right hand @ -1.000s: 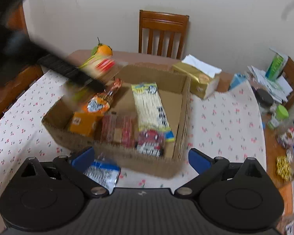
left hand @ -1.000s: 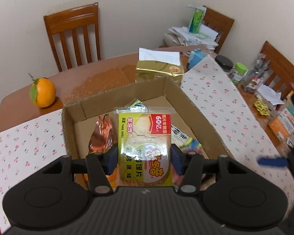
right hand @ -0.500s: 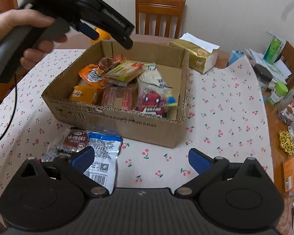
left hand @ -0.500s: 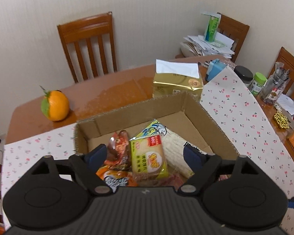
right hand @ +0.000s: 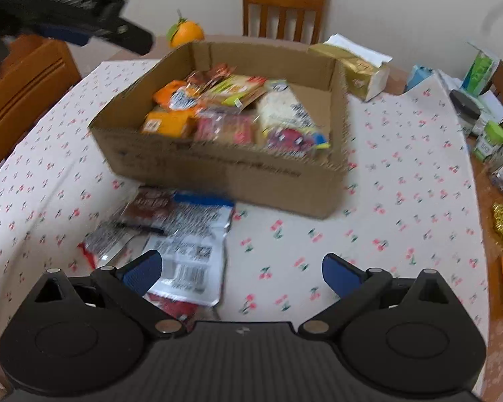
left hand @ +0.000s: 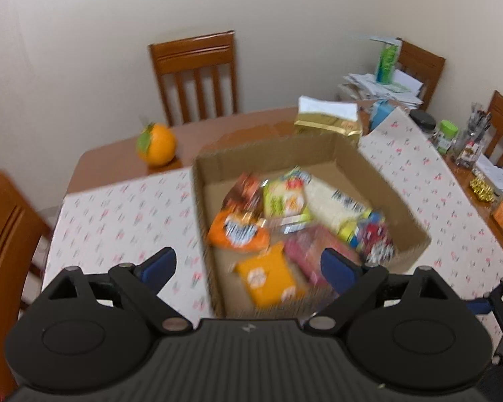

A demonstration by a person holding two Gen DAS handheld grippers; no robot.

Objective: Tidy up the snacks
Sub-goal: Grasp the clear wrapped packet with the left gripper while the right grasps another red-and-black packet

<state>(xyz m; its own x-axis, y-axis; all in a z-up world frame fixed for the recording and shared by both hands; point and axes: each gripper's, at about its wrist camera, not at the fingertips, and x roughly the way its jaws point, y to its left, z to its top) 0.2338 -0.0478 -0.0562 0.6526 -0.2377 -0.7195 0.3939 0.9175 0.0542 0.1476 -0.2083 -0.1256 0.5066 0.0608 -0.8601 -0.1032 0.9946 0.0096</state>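
Cardboard box (right hand: 224,171): on the table (right hand: 402,201), holding mixed snack packets, among them a yellow-green cracker packet (left hand: 285,201).
Loose packets (right hand: 184,234): on the table just in front of the box.
Left gripper (left hand: 248,268): fingers spread, empty, above the box's near corner.
Right gripper (right hand: 239,271): fingers spread, empty, over the loose packets.
Orange (left hand: 156,144): beyond the box.

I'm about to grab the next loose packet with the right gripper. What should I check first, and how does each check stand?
1. right gripper open and empty: ok.
2. left gripper open and empty: ok.
3. Loose packets on the tablecloth, in front of the cardboard box: ok.
4. Box has bare floor left: ok.
5. Packets lie separate: not ok, they overlap.
6. Picture sharp: not ok, blurred.
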